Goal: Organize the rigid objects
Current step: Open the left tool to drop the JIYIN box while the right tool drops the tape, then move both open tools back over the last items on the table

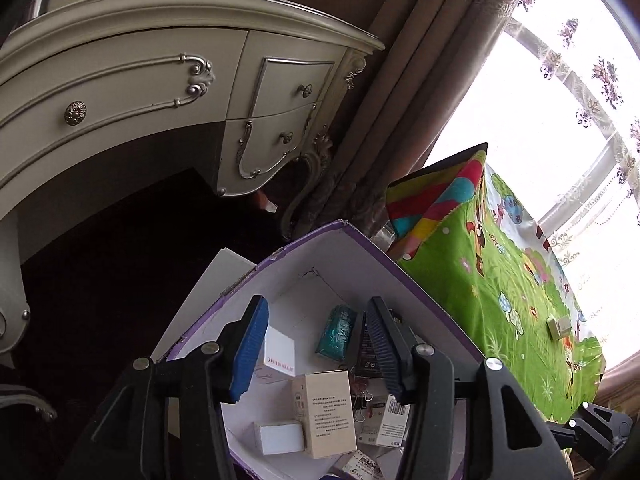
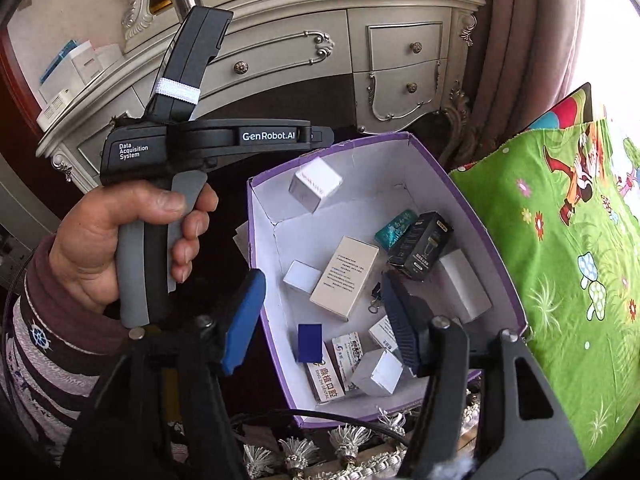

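Observation:
An open purple box [image 2: 472, 208] with white inner walls holds several small cartons. Among them are a beige carton [image 2: 346, 282], a teal packet [image 2: 394, 228], a black carton [image 2: 422, 246] and a blurred white cube [image 2: 378, 372]. My right gripper [image 2: 324, 320] hangs open over the box's near side with nothing between its pads. My left gripper [image 1: 316, 344] is open above the far end of the box [image 1: 312, 232]. A white box with pink lettering [image 1: 278, 350] lies beside its left pad, not pressed. In the right wrist view that box [image 2: 316, 184] is blurred by the far wall.
A hand [image 2: 120, 240] holds the left gripper's handle. A cream dressing table [image 2: 400, 48] with drawers stands behind the box, beside a brown curtain [image 1: 420, 80]. To the right lies a green cartoon cloth [image 2: 560, 260] with a small box [image 1: 560, 326] on it. Tassels [image 2: 300, 452] hang below.

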The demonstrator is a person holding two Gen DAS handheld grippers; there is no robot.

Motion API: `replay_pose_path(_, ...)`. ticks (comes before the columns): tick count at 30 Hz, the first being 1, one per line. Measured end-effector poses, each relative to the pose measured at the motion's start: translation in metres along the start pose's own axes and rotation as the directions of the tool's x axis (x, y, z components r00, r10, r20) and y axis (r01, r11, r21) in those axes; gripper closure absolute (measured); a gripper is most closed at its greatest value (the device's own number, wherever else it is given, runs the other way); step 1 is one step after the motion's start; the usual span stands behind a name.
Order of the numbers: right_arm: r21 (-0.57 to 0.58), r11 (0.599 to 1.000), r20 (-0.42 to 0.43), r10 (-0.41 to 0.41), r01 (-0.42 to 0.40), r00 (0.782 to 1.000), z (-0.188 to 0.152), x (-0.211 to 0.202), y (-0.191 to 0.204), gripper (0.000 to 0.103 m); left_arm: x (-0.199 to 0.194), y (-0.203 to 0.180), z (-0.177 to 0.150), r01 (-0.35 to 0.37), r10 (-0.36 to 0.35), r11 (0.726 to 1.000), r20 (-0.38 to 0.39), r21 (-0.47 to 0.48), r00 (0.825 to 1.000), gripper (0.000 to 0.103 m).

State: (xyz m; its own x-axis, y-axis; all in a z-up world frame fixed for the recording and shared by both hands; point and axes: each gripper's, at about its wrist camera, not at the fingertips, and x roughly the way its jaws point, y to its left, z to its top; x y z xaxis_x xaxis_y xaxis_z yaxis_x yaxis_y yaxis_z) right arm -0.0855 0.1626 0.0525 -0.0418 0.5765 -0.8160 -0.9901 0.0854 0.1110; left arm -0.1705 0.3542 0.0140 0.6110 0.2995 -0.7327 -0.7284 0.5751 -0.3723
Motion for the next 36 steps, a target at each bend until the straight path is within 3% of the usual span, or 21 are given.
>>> replay_pose_path(17,0.134,0.981,0.040,-0.146,0.139,0.989,-0.013,-0.027,-0.055,0.039,0.006,-0.044,-0.006,0.041,-0.039,0.995,-0.031,0.088,0.999,0.050)
replay_pose_path(36,0.231,0.955,0.092,-0.212,0.187,0.973,-0.031,-0.059,-0.092,0.038,0.009,-0.107,-0.015,0.097,-0.084,0.976,-0.074,0.196,0.994,0.050)
